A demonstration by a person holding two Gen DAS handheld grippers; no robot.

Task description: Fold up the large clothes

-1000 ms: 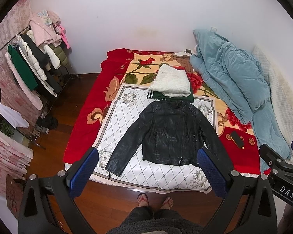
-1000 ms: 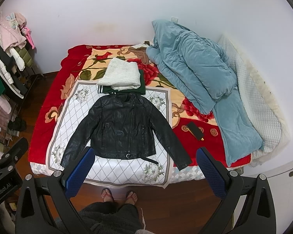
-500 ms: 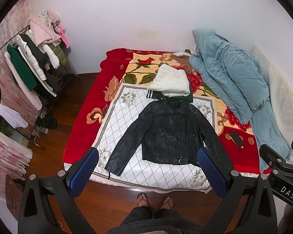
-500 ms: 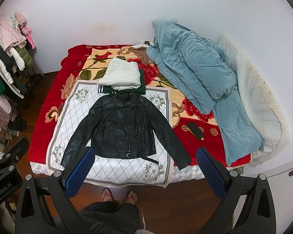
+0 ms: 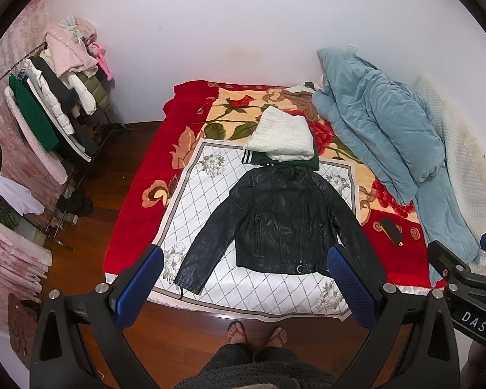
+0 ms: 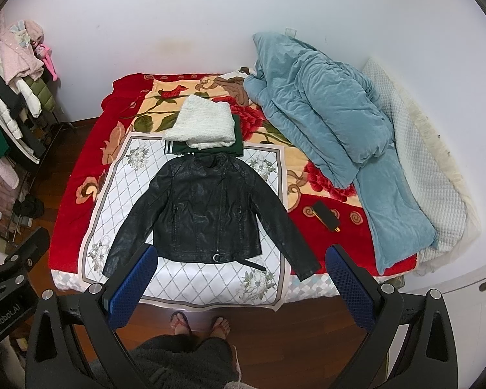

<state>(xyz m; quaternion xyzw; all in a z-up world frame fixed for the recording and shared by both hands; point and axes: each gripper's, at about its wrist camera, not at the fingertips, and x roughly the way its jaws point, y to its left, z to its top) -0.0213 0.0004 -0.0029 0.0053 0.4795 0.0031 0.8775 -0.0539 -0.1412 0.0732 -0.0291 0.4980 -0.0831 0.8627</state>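
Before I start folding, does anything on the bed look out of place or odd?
A small black object with a gold end lies loose on the red blanket, beside the black leather jacket's sleeve. The jacket's belt strap trails askew from the hem. Both tongs, left and right, hang open, holding nothing.

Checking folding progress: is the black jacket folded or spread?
Spread: the black jacket lies flat on the bed, both sleeves angled outward.

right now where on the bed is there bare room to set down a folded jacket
Free: the red blanket strip left of the black leather jacket, and the red patch around the phone, bordered by the blue duvet. Crowded: behind the collar, where the white sweater lies on a green garment.
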